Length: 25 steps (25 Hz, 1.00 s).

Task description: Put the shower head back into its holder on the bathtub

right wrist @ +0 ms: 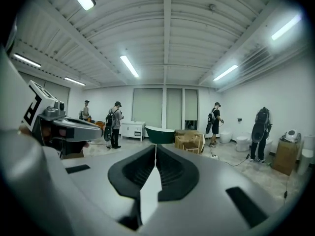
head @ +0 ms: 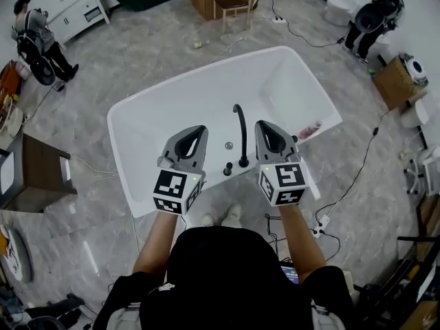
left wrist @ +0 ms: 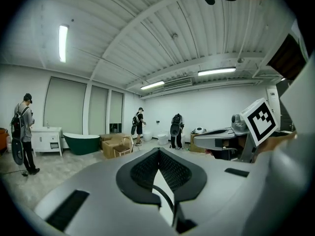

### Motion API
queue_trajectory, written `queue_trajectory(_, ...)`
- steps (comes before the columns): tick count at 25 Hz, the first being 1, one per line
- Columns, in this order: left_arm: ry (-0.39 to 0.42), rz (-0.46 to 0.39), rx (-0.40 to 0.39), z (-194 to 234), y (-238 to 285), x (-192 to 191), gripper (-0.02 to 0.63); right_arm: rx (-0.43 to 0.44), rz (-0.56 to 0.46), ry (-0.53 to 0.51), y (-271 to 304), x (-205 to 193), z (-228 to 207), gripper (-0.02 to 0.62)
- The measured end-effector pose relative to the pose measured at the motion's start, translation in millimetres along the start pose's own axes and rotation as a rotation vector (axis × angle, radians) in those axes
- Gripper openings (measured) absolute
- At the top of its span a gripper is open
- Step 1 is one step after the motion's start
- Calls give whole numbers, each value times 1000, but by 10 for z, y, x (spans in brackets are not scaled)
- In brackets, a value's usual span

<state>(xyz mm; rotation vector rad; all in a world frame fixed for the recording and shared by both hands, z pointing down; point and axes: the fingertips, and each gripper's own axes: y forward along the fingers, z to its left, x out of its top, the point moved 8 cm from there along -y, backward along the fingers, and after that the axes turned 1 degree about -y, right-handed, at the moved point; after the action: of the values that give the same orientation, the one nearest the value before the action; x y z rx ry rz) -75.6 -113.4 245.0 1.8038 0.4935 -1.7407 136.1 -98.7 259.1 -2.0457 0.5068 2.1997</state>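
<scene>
Upright black faucet (head: 241,136) on bathtub rim (head: 120,143); open basin (head: 206,98) beyond.

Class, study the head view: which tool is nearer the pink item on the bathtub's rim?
Right. The right tool hangs just left of the pink item in the head view; the left tool is beyond the black faucet, farther away.

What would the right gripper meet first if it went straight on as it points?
Nothing near: the right gripper points across the room; the first thing in line, probably, is the distant green bathtub.
</scene>
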Motion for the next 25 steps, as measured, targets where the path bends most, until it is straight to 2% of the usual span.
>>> queue_trajectory(6, 34, -46, -2, -20, -98, 212, 15, 10, -67, -25, -151, 285, 28, 26)
queue_trajectory(10, 14, -70, -10, -63, -145, 304, 14, -9, -91, -60, -260, 401, 27, 26)
queue_trajectory(19, -50, -90, -37, -1, -145, 407, 15, 6, -106, -35, -209, 502, 24, 23)
queue_trajectory(25, -60, -94, -47, -14, -123, 424, 15, 8, -116, -22, -187, 488, -1, 23)
